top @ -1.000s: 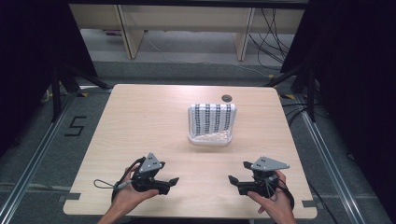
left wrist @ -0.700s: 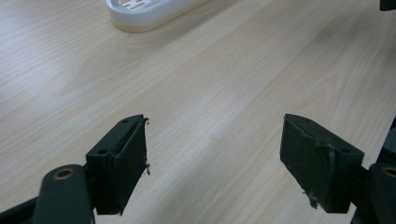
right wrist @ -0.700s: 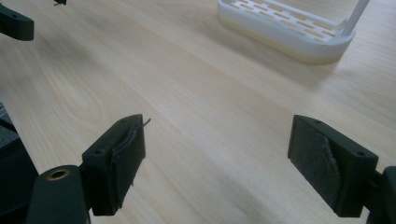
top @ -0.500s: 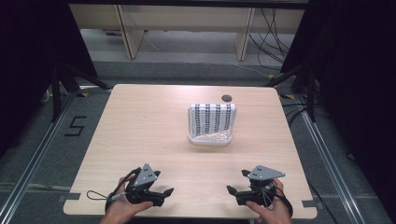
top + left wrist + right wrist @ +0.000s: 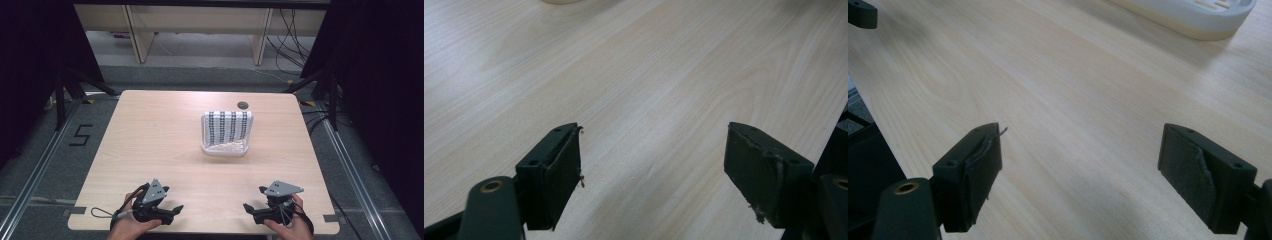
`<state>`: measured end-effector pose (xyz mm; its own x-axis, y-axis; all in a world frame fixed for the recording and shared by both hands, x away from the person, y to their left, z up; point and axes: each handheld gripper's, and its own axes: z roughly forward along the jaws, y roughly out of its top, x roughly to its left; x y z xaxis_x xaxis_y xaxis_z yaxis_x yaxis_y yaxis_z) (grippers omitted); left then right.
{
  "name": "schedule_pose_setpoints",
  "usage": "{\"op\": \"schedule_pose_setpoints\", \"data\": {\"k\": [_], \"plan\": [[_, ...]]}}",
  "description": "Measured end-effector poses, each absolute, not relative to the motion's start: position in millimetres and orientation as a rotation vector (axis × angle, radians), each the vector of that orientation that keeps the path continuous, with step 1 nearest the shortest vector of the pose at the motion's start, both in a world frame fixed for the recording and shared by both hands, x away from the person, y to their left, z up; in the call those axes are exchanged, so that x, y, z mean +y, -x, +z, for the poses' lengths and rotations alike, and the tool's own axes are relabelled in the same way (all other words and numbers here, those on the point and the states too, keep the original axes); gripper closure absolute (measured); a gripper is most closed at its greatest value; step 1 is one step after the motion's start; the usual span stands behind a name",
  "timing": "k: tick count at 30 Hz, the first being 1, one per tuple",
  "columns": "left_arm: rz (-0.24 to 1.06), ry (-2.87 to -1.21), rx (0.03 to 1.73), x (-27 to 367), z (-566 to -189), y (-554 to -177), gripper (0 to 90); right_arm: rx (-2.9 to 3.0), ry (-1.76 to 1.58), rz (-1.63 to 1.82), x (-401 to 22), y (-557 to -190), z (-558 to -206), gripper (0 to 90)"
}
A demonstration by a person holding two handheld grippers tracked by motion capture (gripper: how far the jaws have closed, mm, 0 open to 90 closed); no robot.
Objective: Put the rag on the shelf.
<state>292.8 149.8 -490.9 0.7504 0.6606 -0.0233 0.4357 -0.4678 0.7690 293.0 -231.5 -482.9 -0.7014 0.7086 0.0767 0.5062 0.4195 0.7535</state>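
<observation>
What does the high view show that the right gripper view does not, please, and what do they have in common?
High view alone: the whole white basket with its dark-striped back wall, the left gripper and right gripper in the person's hands near the table's front edge, and the grey floor.
Right gripper view alone: its own open jaws close up, with worn pads.
Both: the wooden table and the basket.
</observation>
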Motion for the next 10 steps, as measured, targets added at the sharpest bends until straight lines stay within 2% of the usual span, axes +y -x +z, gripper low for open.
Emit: {"op": "schedule_pose_setpoints", "data": {"k": [10], "plan": [[0.343, -2.142, 0.819, 150.1, -491.9, -293.3, 22.2, 2.414, -1.093, 1.15, -234.8, -294.1, -482.7, 18.8]]}}
